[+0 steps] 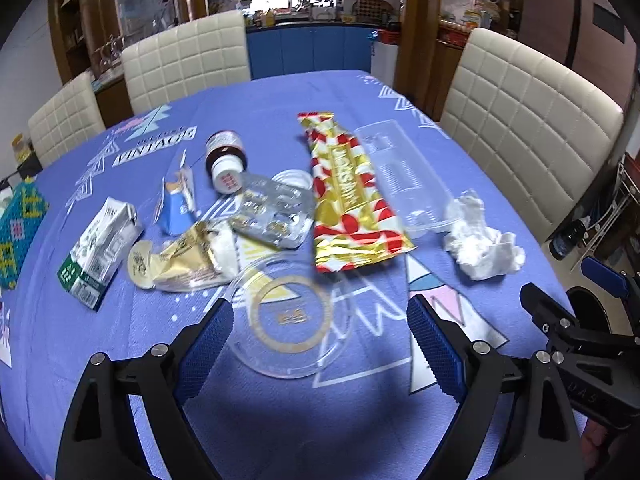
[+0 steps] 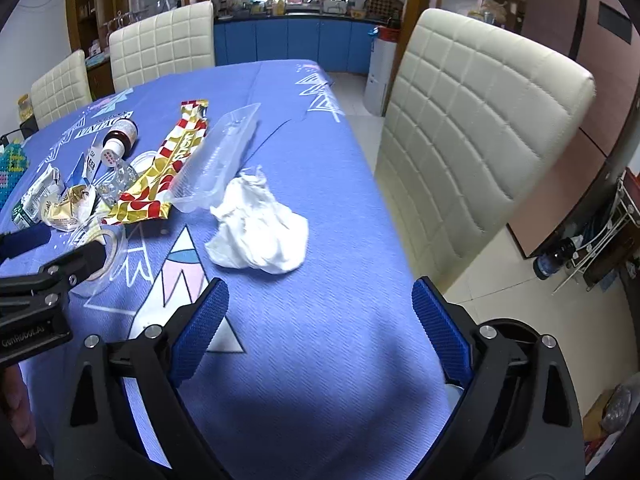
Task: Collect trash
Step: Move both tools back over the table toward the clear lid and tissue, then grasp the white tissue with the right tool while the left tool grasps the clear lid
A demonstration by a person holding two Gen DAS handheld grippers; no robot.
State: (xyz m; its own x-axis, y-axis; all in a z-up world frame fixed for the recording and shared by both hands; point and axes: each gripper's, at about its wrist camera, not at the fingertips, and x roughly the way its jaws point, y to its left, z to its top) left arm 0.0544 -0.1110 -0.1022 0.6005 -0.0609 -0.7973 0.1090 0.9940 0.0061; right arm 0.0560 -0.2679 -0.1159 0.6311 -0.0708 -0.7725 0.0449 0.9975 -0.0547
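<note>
A big table with a blue cloth [image 1: 280,420] fills both views. Cream chairs [image 2: 480,140] stand around it.

The trash lies spread out on the cloth. The biggest piece is a long red and gold wrapper [image 1: 352,196]. Just beside it, on its right in the left wrist view, lies a clear plastic tray [image 1: 404,172]. A crumpled white tissue [image 2: 260,228] sits at the near end of that tray. A round clear lid [image 1: 292,320] lies flat, close to the left gripper. A green and white carton [image 1: 100,248] lies on its side at the left. Next to it is a crushed gold packet [image 1: 180,260], then a blister pack [image 1: 272,216], and a small brown bottle [image 1: 226,160] on its side.

The left gripper [image 1: 320,344] hangs over the round lid with its fingers wide apart, holding nothing. The right gripper [image 2: 320,332] is over bare cloth, near the tissue. Its fingers are wide apart too, and nothing is between them.
</note>
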